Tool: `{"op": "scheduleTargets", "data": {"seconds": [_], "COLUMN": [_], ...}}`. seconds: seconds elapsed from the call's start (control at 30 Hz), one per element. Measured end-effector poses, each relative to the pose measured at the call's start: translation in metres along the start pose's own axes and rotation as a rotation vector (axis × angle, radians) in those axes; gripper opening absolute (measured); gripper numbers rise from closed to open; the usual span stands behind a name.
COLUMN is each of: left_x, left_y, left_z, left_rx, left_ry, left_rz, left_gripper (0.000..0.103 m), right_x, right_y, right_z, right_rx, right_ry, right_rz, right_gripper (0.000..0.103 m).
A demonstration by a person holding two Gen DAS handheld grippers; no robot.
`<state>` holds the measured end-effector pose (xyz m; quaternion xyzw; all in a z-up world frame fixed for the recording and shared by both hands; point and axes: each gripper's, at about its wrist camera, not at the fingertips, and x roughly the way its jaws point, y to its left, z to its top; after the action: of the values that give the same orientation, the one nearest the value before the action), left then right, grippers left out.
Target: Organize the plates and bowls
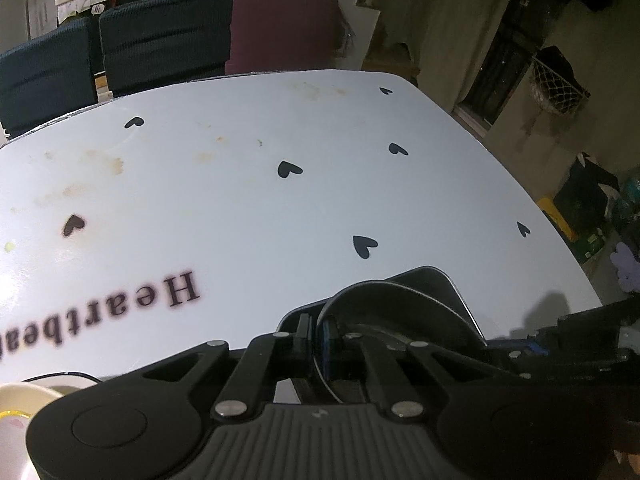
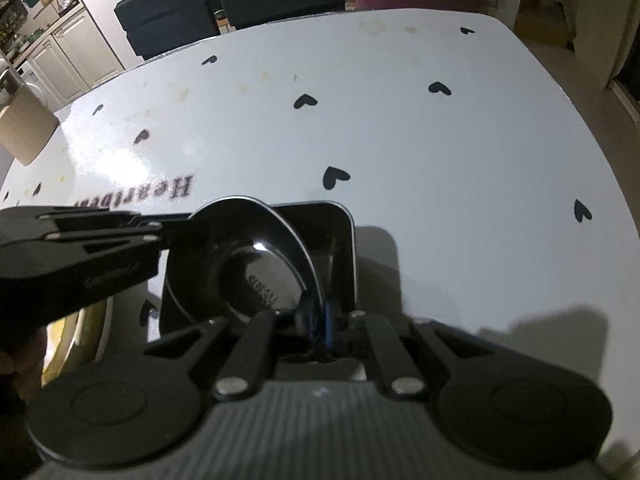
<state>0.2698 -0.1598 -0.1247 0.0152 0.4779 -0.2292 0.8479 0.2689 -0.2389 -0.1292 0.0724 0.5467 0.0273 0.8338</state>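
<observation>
A black round bowl (image 1: 392,300) (image 2: 248,248) is held by its rim from two sides. My left gripper (image 1: 316,332) is shut on the rim's left side and shows in the right wrist view as the left gripper (image 2: 176,230) coming in from the left. My right gripper (image 2: 320,328) is shut on the near rim, and the right gripper (image 1: 532,344) appears at the right of the left wrist view. Directly under the bowl lies a black square dish (image 1: 436,280) (image 2: 340,232) on the white table. I cannot tell whether the bowl touches it.
The white table (image 1: 240,184) (image 2: 400,128) has black heart prints, lettering and some stains. A cream plate (image 1: 12,408) (image 2: 80,340) lies at its near left. A brown paper bag (image 2: 24,128) stands at the left edge. Dark chairs (image 1: 160,36) (image 2: 168,12) line the far side.
</observation>
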Motion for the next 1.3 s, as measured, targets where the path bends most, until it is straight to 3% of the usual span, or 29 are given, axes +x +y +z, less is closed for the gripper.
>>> {"op": "scheduleTargets", "data": {"seconds": [0.43, 0.77, 1.03, 1.1, 1.17, 1.3], "left_x": [-0.001, -0.03, -0.037, -0.035, -0.033, -0.029], "left_y": [0.004, 0.01, 0.012, 0.01, 0.007, -0.001], "left_z": [0.002, 0.011, 0.003, -0.002, -0.007, -0.017], "left_rx": [-0.009, -0.04, 0.04, 0.061, 0.089, 0.156], "left_ry": [-0.044, -0.115, 0.025, 0.062, 0.089, 0.131], "left_rz": [-0.022, -0.059, -0.031, -0.03, -0.034, -0.024], "left_gripper": [0.01, 0.02, 0.02, 0.024, 0.035, 0.036], "right_x": [0.009, -0.022, -0.013, -0.011, -0.008, 0.0], "right_y": [0.002, -0.017, -0.035, -0.037, -0.039, -0.04], "right_z": [0.002, 0.003, 0.005, 0.006, 0.007, 0.015], "right_rx": [0.002, 0.073, 0.116, 0.12, 0.126, 0.124], "right_ry": [0.042, -0.072, -0.077, -0.077, -0.077, -0.075], "right_rz": [0.023, 0.092, 0.024, 0.025, 0.02, 0.012], "right_gripper": [0.016, 0.019, 0.019, 0.019, 0.019, 0.019]}}
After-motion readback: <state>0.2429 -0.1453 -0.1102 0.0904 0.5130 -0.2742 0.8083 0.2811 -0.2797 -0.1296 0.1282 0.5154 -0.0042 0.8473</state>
